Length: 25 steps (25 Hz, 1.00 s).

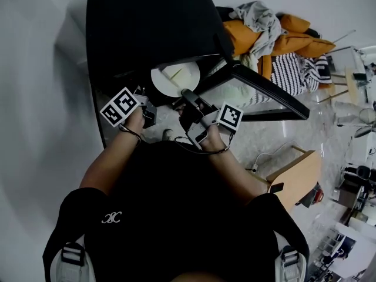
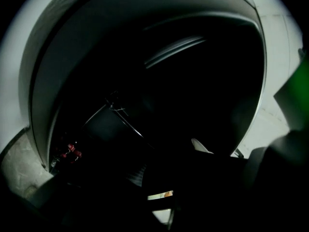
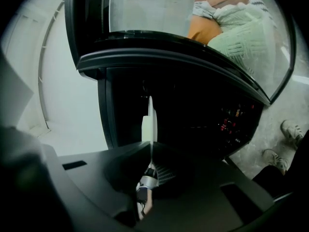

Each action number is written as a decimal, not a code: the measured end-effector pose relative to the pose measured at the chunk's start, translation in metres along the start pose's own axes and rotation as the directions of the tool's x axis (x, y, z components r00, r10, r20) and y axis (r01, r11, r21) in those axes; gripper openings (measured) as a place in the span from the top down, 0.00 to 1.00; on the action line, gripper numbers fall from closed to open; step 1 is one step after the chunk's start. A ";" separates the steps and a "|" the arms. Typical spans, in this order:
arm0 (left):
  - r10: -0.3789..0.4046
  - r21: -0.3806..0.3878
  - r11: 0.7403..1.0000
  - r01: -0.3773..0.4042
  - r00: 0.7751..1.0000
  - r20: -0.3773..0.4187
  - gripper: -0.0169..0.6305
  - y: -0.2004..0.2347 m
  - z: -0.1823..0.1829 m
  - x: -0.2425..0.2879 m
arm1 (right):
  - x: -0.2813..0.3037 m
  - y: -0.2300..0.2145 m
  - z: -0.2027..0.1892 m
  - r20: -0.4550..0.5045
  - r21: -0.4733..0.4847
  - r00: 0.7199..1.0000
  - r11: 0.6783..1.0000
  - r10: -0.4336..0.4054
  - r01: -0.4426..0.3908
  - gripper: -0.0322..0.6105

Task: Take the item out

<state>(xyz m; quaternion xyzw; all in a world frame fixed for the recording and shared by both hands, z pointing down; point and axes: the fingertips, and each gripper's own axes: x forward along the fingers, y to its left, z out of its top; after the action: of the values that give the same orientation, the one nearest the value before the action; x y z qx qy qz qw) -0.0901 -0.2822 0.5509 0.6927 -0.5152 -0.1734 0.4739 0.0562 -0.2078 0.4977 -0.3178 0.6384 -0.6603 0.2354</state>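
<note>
Clamping the rim of the white plate (image 3: 148, 124), the right gripper (image 3: 150, 161) had its fingers (image 3: 166, 170) closed on the near edge. In the right gripper view the plate showed edge-on, a thin pale line running straight away from the fingers toward the dark opening of the black cabinet (image 3: 183, 105). In the head view the same plate (image 1: 175, 78) showed its round face, sitting at the mouth of the cabinet (image 1: 147, 22), partly under the front edge. Being round, it had no long side; only its rim pointed back at the gripper.

The left gripper (image 1: 145, 111) sat just beside the plate's lower left, aimed into the same opening. Its own view was too dark to tell how its fingers stood; only a pale sliver showed in the gloom.

The cabinet's glass door (image 1: 267, 90) stood swung open to the right. Beyond it lay a heap of orange, grey and striped clothes (image 1: 276, 40) on the floor (image 1: 305, 134), and a pair of shoes (image 3: 289, 129) showed at the right of the right gripper view.
</note>
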 end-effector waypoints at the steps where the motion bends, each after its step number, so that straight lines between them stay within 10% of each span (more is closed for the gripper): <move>1: 0.001 0.030 1.000 -0.001 1.000 0.006 0.88 0.000 0.000 0.000 | -0.003 0.000 0.000 0.001 -0.002 1.000 1.000 -0.001 0.001 0.91; 16: 0.028 0.080 0.996 -0.033 0.998 0.063 0.88 0.000 0.013 0.009 | -0.030 -0.002 -0.001 0.010 -0.028 1.000 0.999 -0.015 0.015 0.91; 25: 0.095 0.339 0.936 -0.096 0.995 0.018 0.88 -0.022 -0.020 -0.023 | -0.047 -0.006 -0.010 -0.016 -0.030 1.000 1.000 -0.008 0.008 0.91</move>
<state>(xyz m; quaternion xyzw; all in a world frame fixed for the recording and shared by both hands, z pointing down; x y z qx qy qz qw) -0.0722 -0.2523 0.5367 0.7380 -0.5708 -0.0593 0.3549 0.0819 -0.1672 0.4988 -0.3186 0.6487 -0.6541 0.2230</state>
